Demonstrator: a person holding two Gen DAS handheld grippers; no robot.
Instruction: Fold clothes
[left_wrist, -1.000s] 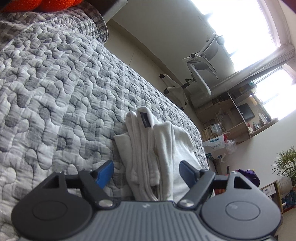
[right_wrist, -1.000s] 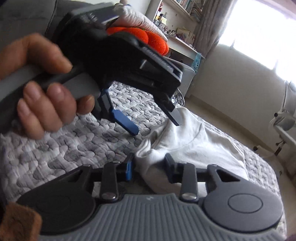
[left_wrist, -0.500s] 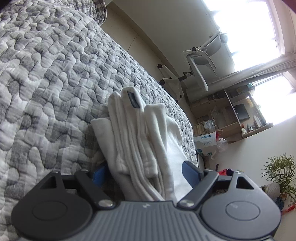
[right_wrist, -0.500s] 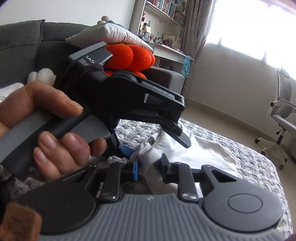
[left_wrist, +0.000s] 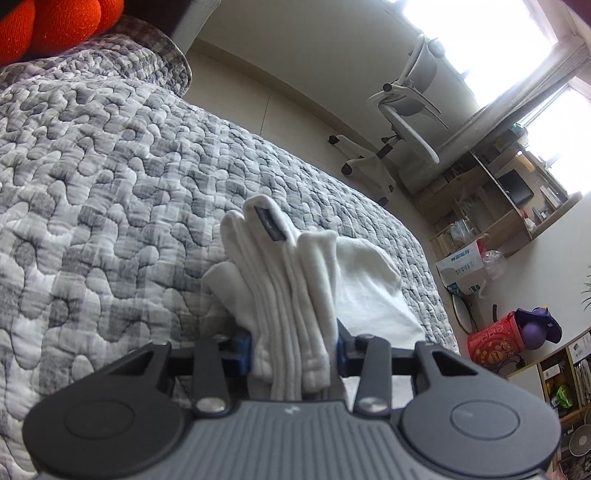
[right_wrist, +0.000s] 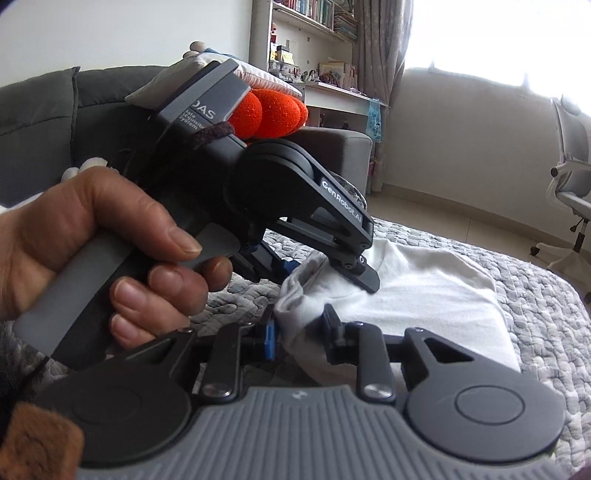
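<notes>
1. Left wrist view: the left gripper has its jaws closing on a bunched edge of the white garment, and the pads already pinch it. The cloth looks light and limp, likely to sag and crease, so a hemmed edge is the best hold. It lies on the grey quilt, with a dark tag at its top.
2. Right wrist view: the right gripper has cloth between its opening jaws; the pad at picture left touches it. The garment lies spread beyond. A hand holds the left gripper.
</notes>
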